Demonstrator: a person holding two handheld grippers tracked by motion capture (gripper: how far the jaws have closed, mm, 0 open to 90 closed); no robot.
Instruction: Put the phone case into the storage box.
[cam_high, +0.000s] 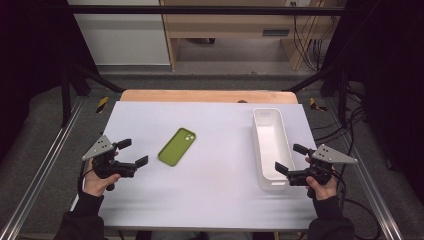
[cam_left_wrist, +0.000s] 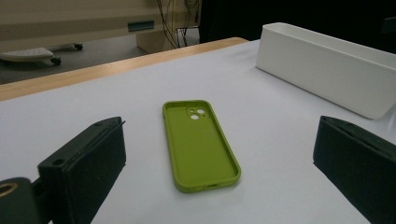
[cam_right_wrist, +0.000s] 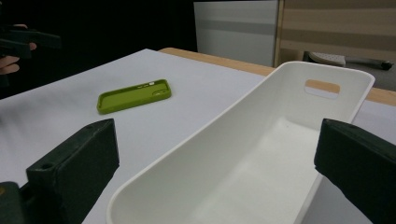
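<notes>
While both are held wide open and empty, left gripper (cam_high: 132, 152) aimed at flat green silicone phone case (cam_high: 177, 146) mid-table — long axis diagonal, camera cutout far-right — right gripper (cam_high: 291, 159) beside long white plastic bin (cam_high: 270, 148).

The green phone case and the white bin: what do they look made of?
Phone case: likely soft silicone or rubbery plastic; matte green, rounded raised lip, moulded camera cutouts. White bin: probably rigid moulded plastic; smooth, faintly glossy walls, rounded corners, a cut-out handle slot. Neither is certain from looks alone.
</notes>
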